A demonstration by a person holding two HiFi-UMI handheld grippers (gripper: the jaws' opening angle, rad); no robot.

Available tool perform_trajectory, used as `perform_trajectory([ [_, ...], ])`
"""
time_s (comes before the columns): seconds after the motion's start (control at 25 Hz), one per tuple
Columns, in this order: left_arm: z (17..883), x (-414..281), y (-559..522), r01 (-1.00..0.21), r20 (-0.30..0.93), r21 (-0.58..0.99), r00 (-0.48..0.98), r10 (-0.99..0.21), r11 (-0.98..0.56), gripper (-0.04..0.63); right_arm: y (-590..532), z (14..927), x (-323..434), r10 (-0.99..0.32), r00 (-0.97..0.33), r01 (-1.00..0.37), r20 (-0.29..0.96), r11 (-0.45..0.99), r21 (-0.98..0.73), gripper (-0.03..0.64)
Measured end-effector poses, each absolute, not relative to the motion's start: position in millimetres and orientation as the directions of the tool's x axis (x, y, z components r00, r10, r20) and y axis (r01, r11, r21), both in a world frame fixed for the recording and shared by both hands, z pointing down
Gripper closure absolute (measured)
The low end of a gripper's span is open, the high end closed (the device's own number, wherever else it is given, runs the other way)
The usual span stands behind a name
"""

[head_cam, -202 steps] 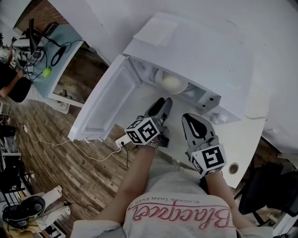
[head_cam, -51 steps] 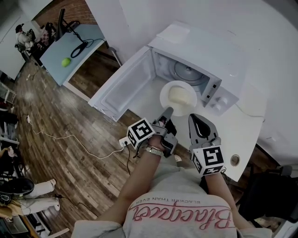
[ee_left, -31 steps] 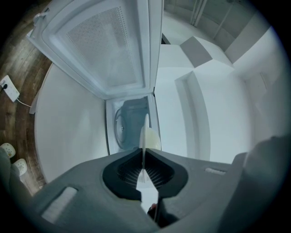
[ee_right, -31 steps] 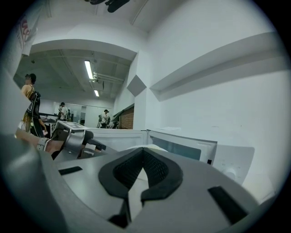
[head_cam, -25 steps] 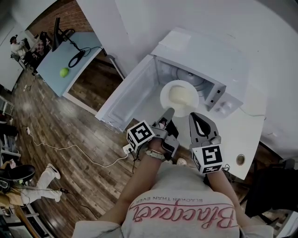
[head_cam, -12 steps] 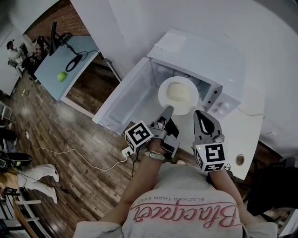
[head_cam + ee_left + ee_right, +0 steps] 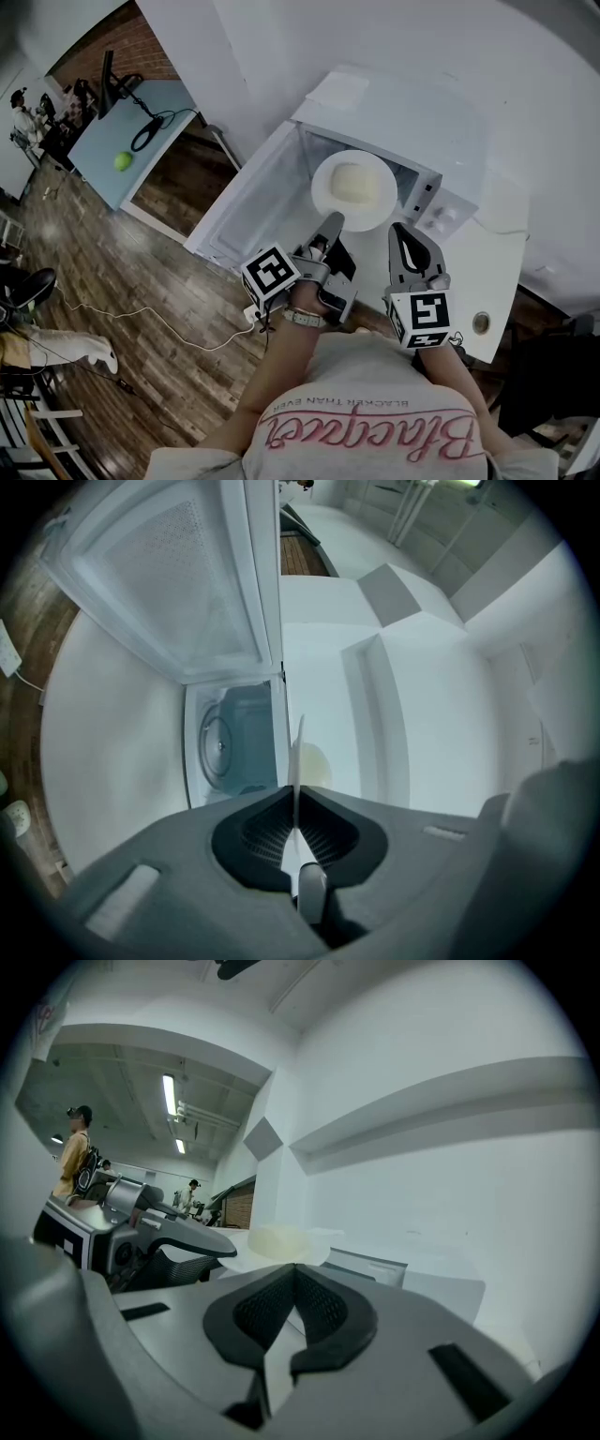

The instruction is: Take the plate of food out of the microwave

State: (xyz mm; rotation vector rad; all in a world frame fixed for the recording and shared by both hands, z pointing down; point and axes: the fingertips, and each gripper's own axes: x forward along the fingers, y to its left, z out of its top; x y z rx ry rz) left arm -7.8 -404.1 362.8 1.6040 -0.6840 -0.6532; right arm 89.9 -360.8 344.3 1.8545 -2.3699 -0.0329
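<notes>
Two claws closed: left claw (image 7: 330, 223) grips the plate (image 7: 322, 184) outside the microwave (image 7: 403, 120), my right claw (image 7: 405, 236) empty; next, likely, a level bench (image 7: 473, 272) set-down.

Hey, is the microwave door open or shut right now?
Open. The door stands swung wide beside the microwave, and the left gripper view looks straight into the cavity.

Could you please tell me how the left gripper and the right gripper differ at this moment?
The left gripper is clamped on the rim of the plate; the right gripper is shut on nothing. The left gripper is rolled onto its side, while the right gripper lies flat. Both point toward the open microwave.
</notes>
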Motion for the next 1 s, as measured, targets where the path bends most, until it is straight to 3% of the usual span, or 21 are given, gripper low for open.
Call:
perform_trajectory([
  [0.44,362,-1,-399,-0.063,-0.047,0.99,0.705,-0.707,-0.128,0.578,-353,329,94,-0.98,-0.197,-0.975,0.013,0.197,0.107,0.606],
  [1.0,360,2,-397,-0.081,-0.037,0.987,0.723,-0.69,-0.138,0.578,-351,327,92,-0.981,-0.191,-0.976,0.008,0.191,0.108,0.606],
])
